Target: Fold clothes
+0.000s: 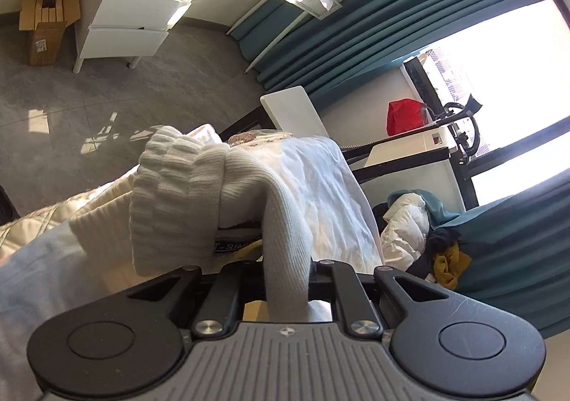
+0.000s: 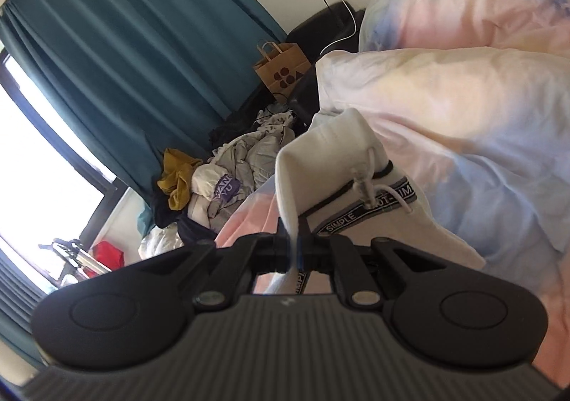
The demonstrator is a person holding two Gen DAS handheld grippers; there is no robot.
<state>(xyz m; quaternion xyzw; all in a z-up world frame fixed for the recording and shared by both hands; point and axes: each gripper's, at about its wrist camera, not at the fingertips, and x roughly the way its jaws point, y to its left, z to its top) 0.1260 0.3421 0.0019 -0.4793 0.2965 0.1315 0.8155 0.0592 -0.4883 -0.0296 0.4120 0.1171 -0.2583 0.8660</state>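
Observation:
A white garment with a ribbed cuff hangs in front of the left wrist camera. My left gripper is shut on a fold of its knit fabric, held above the bed. In the right wrist view the same white garment shows a drawstring and a grey band printed "SIMPLE". My right gripper is shut on its edge, just above the pastel duvet.
A pile of loose clothes lies on the floor by the teal curtain, and also shows in the left wrist view. A paper bag stands behind. White drawers and cardboard boxes stand across the grey floor.

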